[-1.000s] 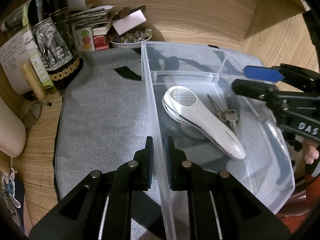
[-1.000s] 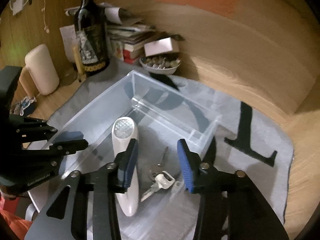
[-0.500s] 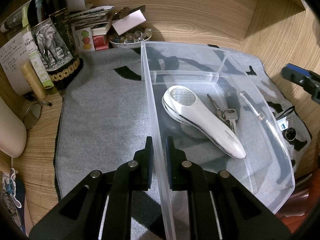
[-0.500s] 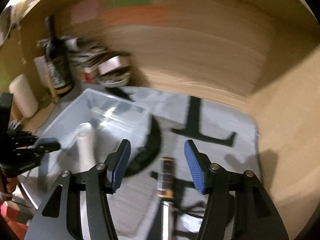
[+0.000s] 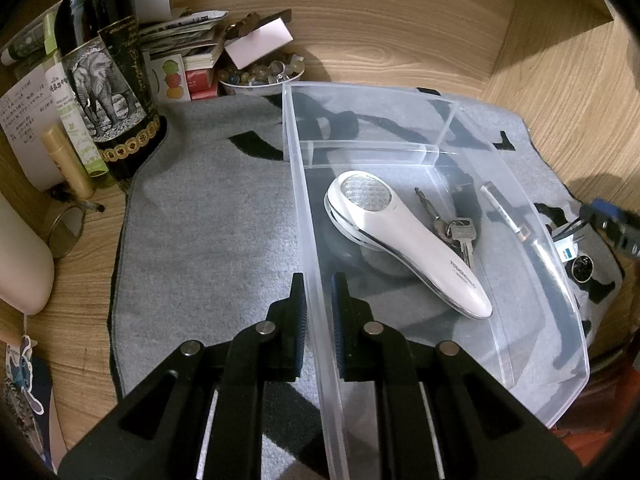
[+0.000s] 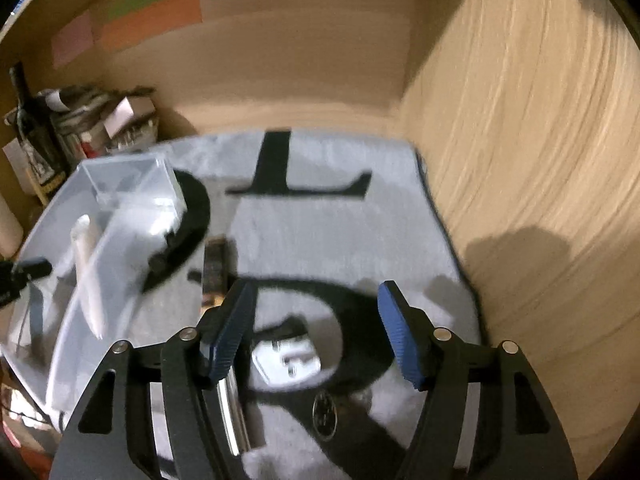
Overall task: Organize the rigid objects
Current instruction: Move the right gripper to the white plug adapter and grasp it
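The left gripper (image 5: pixel 319 300) has its fingers clamped on the near side wall of the clear plastic bin (image 5: pixel 560 280), while the right gripper (image 6: pixel 316 320) hangs over the grey mat (image 6: pixel 320 220) beside the bin with its jaws opening and nothing between them. Inside the bin's large compartment lie a white handheld device (image 5: pixel 400 236) and, just beside it, a bunch of keys (image 5: pixel 456 232). Small items (image 6: pixel 288 360) lie on the mat below the right gripper, too blurred to identify.

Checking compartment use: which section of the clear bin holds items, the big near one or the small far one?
The big near section of the clear bin: white handheld device and keys lie there. The small far section behind the divider looks bare.
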{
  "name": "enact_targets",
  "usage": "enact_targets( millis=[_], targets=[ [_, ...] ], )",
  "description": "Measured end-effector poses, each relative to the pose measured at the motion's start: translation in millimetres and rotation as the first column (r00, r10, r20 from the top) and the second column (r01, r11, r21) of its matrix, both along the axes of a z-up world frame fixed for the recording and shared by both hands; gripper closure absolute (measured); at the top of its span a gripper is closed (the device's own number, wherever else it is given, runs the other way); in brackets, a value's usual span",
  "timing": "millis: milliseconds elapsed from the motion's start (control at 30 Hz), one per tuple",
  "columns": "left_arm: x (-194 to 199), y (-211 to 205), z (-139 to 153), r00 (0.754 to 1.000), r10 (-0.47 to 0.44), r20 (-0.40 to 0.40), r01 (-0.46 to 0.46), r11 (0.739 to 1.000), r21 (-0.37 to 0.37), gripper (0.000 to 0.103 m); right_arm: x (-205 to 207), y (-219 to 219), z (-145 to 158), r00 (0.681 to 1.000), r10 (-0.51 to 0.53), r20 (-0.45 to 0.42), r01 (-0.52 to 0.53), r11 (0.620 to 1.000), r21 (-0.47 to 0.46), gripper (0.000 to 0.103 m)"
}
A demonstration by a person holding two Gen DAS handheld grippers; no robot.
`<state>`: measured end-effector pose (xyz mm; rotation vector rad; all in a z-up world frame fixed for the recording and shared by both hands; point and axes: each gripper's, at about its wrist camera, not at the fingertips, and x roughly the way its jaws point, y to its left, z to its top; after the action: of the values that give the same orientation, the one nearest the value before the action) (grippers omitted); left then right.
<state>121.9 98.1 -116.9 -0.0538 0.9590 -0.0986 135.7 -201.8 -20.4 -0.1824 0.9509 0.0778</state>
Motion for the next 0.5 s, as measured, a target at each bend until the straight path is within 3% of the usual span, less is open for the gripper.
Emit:
enact_targets(
  millis=[200,433,500],
  targets=[
    [0.9,-0.9,0.0,1.000,0.004,-0.003,-0.004,1.000,0.004,0.091,-16.7,-10.0,-15.3,0.998,-0.013,-0.068,0.018,0.997,0.075,0.041],
    [0.9,-0.7,0.0,1.000,0.005,-0.003,-0.005,1.000,0.004,0.091,-15.1,-7.9,-37.5,0.992,0.000,-0.130,0.010,0.997,0.076,0.041],
    [0.8,-0.8,-0.1,1.000,0.005,-0.003,-0.005,1.000,0.005,0.091,-13.4,-8.4,-40.7,0.991,-0.003,-0.132,0.013,0.997,0.076,0.047]
  ],
)
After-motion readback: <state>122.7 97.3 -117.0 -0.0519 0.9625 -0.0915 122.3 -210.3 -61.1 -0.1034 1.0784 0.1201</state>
